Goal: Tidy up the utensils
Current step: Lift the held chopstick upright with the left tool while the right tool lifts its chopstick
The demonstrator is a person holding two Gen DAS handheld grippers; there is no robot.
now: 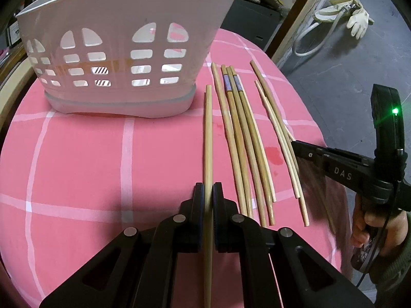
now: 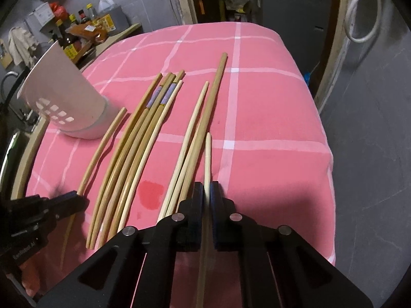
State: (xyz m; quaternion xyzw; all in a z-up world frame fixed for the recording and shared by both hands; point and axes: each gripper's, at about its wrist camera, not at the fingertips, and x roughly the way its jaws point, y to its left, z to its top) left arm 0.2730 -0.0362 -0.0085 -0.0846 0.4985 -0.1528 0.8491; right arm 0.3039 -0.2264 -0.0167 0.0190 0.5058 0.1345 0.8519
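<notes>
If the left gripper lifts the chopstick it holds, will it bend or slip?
The chopstick looks like stiff bamboo, so it probably stays straight. The left gripper clamps it near one end, so the long free end may sag or pivot. Its smooth round shaft could slip.

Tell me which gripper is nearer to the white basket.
Left. The left gripper, shut on a chopstick, sits in front of the white basket, just off its right end. The right gripper, clamping a pale chopstick, is beyond the loose chopsticks, farther right.

floor and shelf clutter
a pale glove (image 1: 358, 20) and hose (image 1: 309, 42) on grey floor; sauce bottles (image 2: 68, 42) behind the pink checked cloth (image 2: 257, 102).
</notes>
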